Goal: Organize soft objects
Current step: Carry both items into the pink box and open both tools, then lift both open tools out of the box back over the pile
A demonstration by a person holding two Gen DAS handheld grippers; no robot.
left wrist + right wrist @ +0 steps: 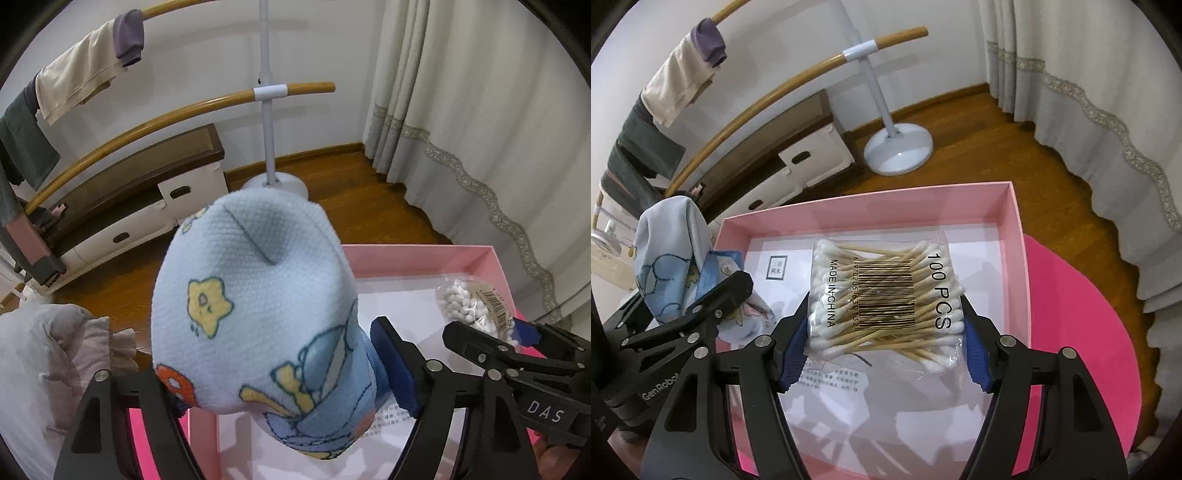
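The left gripper [284, 373] was clamped on a blue printed cloth [255, 310] over the pink box [1015, 221]; the right gripper [884, 328] pinched a cotton-swab bag [886, 295] inside it. Placing seemed underway; next, likely lowering and releasing both.

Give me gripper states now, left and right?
Left gripper: closed on the blue cartoon cloth.
Right gripper: fingers against both sides of the cotton swab bag; firm grip cannot be told.
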